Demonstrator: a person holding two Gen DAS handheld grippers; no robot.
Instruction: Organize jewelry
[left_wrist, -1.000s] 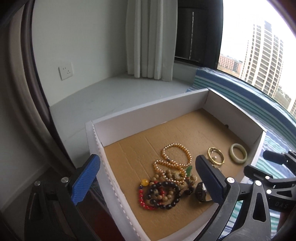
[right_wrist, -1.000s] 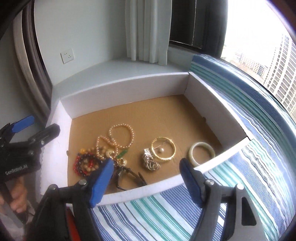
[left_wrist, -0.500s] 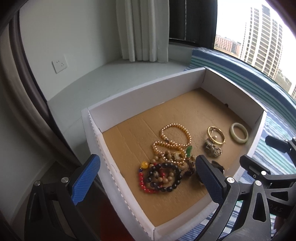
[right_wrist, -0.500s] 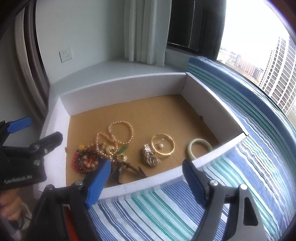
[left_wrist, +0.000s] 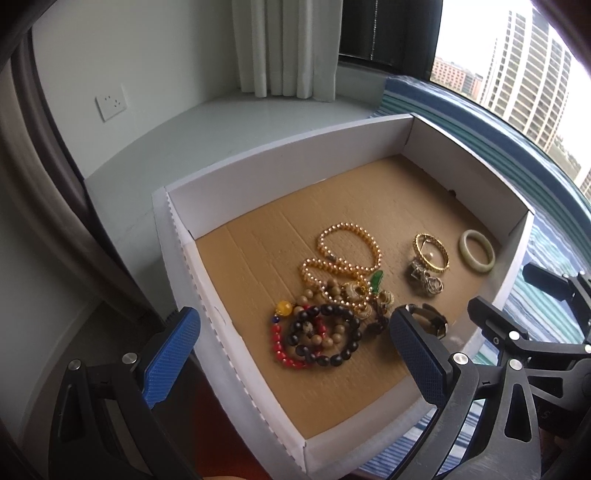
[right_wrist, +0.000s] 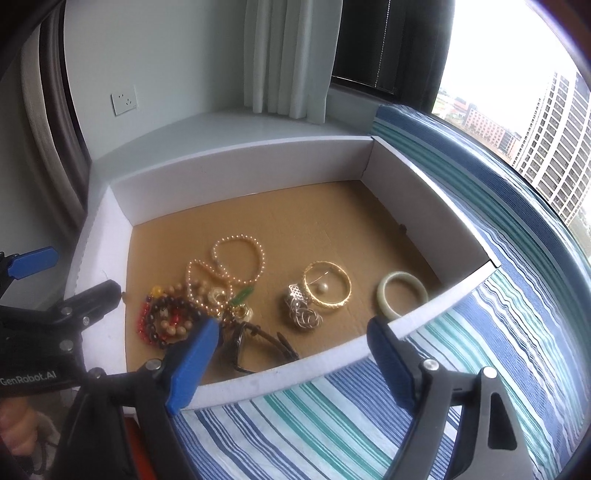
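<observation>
A shallow white cardboard box (left_wrist: 258, 184) (right_wrist: 236, 177) with a brown floor holds the jewelry. A tangle of dark, red and tan bead bracelets (left_wrist: 317, 339) (right_wrist: 166, 317) lies beside a pearl necklace (left_wrist: 343, 254) (right_wrist: 236, 258). To the right are a gold bangle (left_wrist: 430, 253) (right_wrist: 327, 284), silver rings (right_wrist: 303, 314) and a pale jade bangle (left_wrist: 476, 251) (right_wrist: 400, 293). A dark watch (right_wrist: 258, 343) lies near the front wall. My left gripper (left_wrist: 293, 317) hovers open above the beads. My right gripper (right_wrist: 291, 326) is open over the box's front wall, holding nothing.
The box rests on a blue, teal and white striped cloth (right_wrist: 332, 424) on a window seat. A grey ledge (left_wrist: 221, 122), a white curtain (left_wrist: 288, 44) and a wall socket (left_wrist: 110, 103) lie behind. A hand (right_wrist: 14, 428) grips the left tool.
The left view has swung so more of the box's near corner and left wall shows. The right gripper's jaws stand slightly wider than a second ago.
</observation>
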